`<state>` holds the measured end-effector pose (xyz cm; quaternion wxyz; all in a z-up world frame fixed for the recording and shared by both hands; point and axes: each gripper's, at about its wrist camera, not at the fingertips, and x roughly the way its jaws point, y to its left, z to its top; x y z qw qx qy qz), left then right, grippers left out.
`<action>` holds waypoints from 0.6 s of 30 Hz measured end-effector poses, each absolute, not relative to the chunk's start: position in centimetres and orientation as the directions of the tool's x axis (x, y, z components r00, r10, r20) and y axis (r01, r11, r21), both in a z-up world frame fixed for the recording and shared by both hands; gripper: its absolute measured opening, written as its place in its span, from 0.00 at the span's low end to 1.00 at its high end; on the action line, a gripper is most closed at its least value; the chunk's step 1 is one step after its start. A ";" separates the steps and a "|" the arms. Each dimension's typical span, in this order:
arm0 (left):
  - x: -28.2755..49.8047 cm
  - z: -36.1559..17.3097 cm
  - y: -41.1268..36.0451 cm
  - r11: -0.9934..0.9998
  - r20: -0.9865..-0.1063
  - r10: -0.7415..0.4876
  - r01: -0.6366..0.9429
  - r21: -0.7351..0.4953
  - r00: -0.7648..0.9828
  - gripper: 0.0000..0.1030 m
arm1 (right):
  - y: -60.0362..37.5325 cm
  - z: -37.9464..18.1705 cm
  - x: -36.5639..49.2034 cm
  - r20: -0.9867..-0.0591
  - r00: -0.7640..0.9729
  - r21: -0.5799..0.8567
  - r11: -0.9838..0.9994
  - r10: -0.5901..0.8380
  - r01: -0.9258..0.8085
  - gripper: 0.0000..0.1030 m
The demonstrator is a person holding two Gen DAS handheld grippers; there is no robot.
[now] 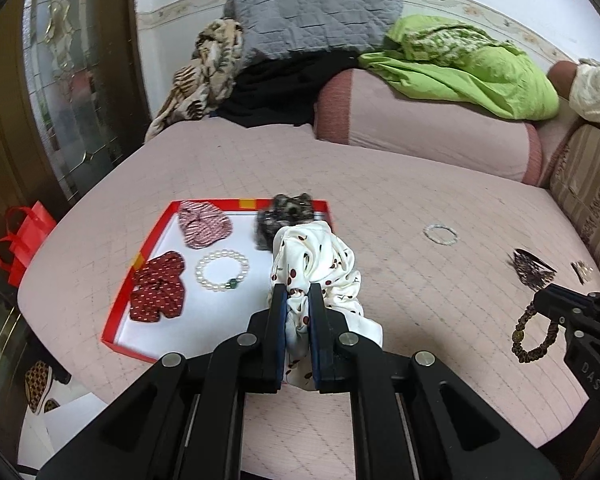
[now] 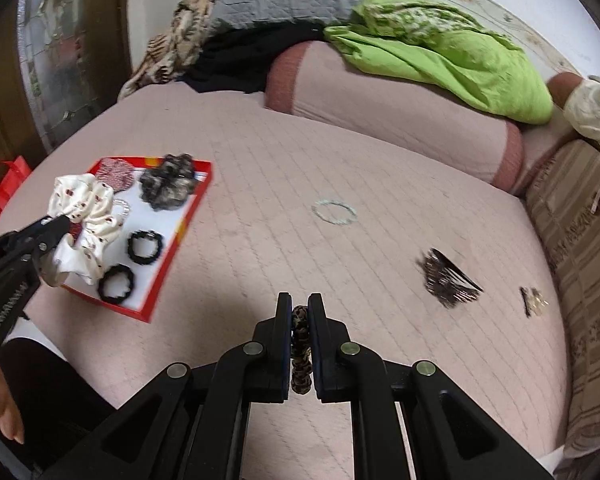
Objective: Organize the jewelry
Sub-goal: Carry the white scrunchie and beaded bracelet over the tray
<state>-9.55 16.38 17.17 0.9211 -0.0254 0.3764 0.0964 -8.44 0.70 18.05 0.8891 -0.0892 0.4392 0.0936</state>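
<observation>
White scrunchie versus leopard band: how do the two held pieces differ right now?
The white scrunchie is big, puffy fabric with a cherry print; the leopard band is a thin, dark braided loop. The scrunchie hangs over the red tray; the band is away from it, over the bare pink bedcover. Shared: each is pinched in a shut gripper, left gripper and right gripper.
</observation>
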 end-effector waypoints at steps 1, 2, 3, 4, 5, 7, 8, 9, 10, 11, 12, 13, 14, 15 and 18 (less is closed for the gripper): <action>-9.5 17.1 16.8 0.979 -0.700 0.163 -0.204 0.024 0.696 0.09 | 1.1 18.1 -8.3 -0.797 0.596 -0.074 0.964 0.097 -0.255 0.09; -9.4 17.0 17.3 0.976 -0.702 0.169 -0.216 0.022 0.692 0.09 | 1.6 18.2 -8.1 -0.796 0.596 -0.074 0.961 0.103 -0.265 0.09; -9.4 16.9 17.7 0.975 -0.704 0.172 -0.222 0.020 0.689 0.09 | 2.0 18.2 -7.9 -0.796 0.596 -0.075 0.959 0.107 -0.273 0.09; -9.4 16.8 18.3 0.972 -0.706 0.177 -0.233 0.018 0.685 0.09 | 2.6 18.2 -7.7 -0.796 0.595 -0.077 0.956 0.111 -0.282 0.09; -9.4 16.6 18.8 0.970 -0.709 0.185 -0.244 0.018 0.681 0.09 | 2.9 18.3 -7.6 -0.797 0.593 -0.076 0.954 0.116 -0.289 0.09; -9.3 16.4 19.8 0.966 -0.714 0.192 -0.259 0.015 0.674 0.09 | 3.9 18.3 -7.2 -0.798 0.588 -0.067 0.950 0.133 -0.306 0.09; -9.3 16.2 20.3 0.964 -0.717 0.193 -0.266 0.011 0.670 0.09 | 4.3 18.3 -7.1 -0.798 0.585 -0.060 0.947 0.145 -0.316 0.09; -9.3 16.1 20.7 0.962 -0.719 0.195 -0.272 0.010 0.667 0.09 | 4.6 18.3 -7.0 -0.798 0.581 -0.048 0.943 0.161 -0.328 0.09; -9.3 15.9 21.2 0.960 -0.722 0.199 -0.279 0.009 0.662 0.09 | 5.2 18.3 -6.9 -0.798 0.576 -0.040 0.938 0.177 -0.344 0.09; -9.2 15.8 21.7 0.958 -0.724 0.204 -0.287 0.008 0.659 0.09 | 5.5 18.3 -6.8 -0.797 0.574 -0.034 0.935 0.188 -0.353 0.09; -9.2 15.7 22.0 0.957 -0.725 0.206 -0.291 0.007 0.657 0.09 | 5.9 18.3 -6.7 -0.795 0.571 -0.023 0.930 0.205 -0.366 0.09; -9.1 15.6 22.4 0.955 -0.727 0.208 -0.298 0.005 0.654 0.09 | 6.3 18.3 -6.5 -0.794 0.568 -0.018 0.926 0.216 -0.376 0.09; -8.9 15.4 22.8 0.954 -0.731 0.207 -0.301 0.003 0.650 0.09 | 6.7 18.2 -6.3 -0.794 0.567 -0.018 0.924 0.219 -0.382 0.09; -8.7 15.4 23.1 0.953 -0.733 0.207 -0.302 0.002 0.648 0.09 | 7.1 18.2 -6.1 -0.794 0.562 -0.010 0.920 0.231 -0.391 0.09; -7.6 15.0 23.8 0.955 -0.738 0.200 -0.296 0.000 0.644 0.09 | 8.3 18.3 -5.0 -0.790 0.557 0.004 0.911 0.256 -0.413 0.09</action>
